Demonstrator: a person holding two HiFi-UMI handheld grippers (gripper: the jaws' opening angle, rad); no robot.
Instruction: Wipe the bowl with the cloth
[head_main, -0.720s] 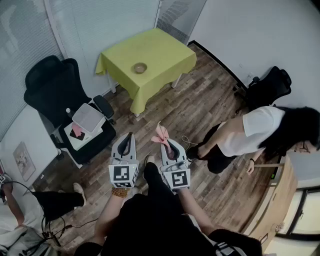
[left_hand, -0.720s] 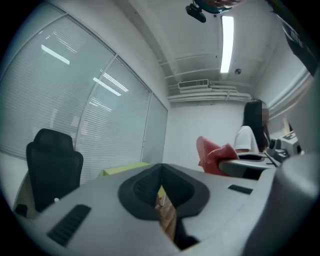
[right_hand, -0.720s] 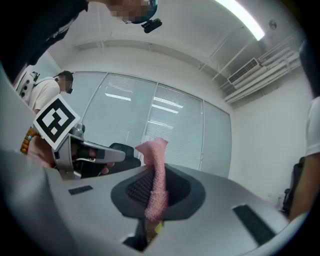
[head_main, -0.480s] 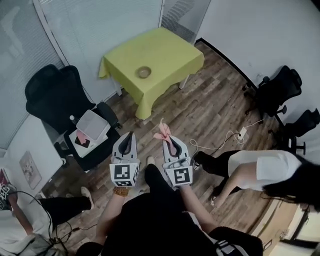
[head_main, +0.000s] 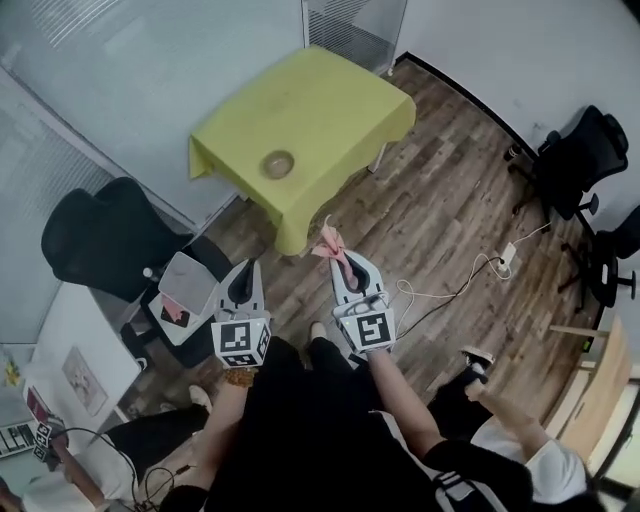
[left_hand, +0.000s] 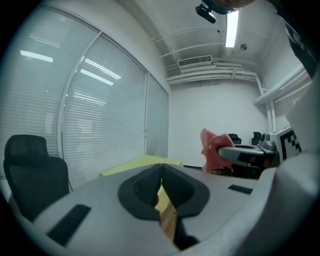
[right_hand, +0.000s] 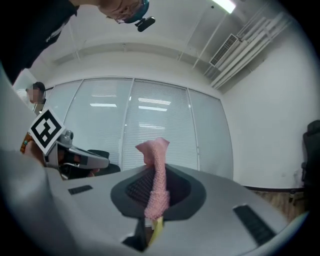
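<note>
Bowl (head_main: 277, 163) sits by the near edge of the table (head_main: 335, 85), well ahead of both grippers and between their lines. We hold the cloth (head_main: 327, 241) pinched in the right gripper (head_main: 341, 262); the left gripper (head_main: 246, 272) is closed on nothing, equally near.

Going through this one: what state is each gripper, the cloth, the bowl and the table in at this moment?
left gripper: shut, nothing between its jaws.
right gripper: shut on the pink cloth.
pink cloth: pinched between the jaws, its end sticking up past them.
bowl: upright on the yellow table, apart from both grippers, not yet wiped.
yellow table: covered with a yellow tablecloth; only the bowl stands on it.
</note>
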